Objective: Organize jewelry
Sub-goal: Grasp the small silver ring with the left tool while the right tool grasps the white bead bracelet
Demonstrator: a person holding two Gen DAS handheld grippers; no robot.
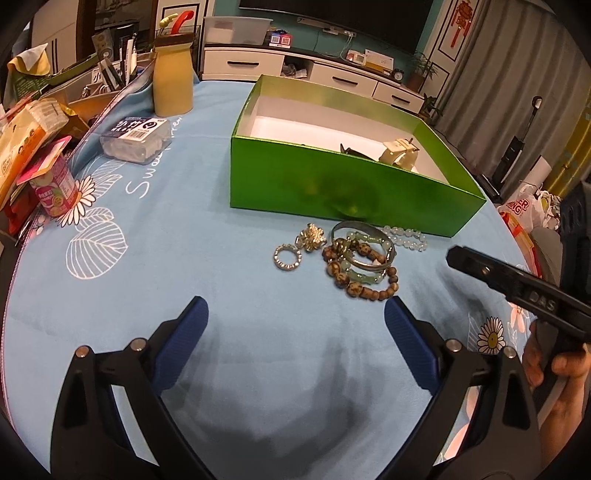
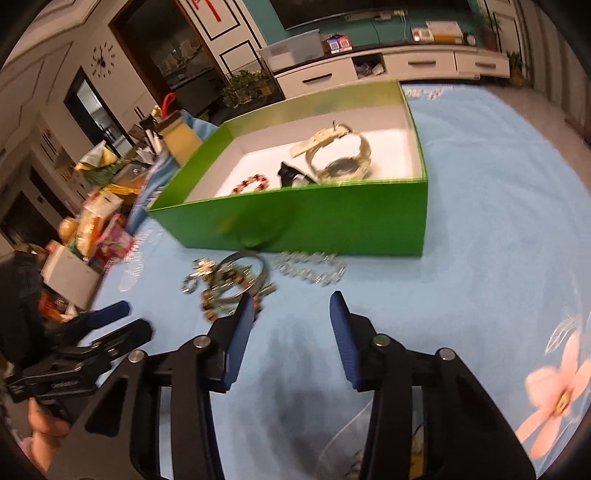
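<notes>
Left wrist view: jewelry heaped before the green box.
Bracelets (image 1: pixel 360 264) and a ring (image 1: pixel 287 257) lie on the blue counter (image 1: pixel 184 258) just beside the green box (image 1: pixel 332 177); left claw (image 1: pixel 295 317) gapes wide, right claw (image 2: pixel 291 306) stands apart, both empty.

A home living room: a white TV cabinet (image 1: pixel 332 74) under a wall-mounted television (image 1: pixel 332 18), grey curtains (image 1: pixel 517 74), a wall clock (image 2: pixel 101 61).

Bracelets (image 1: pixel 360 264) before box (image 1: pixel 332 184); watch (image 2: pixel 338 155) inside.
</notes>
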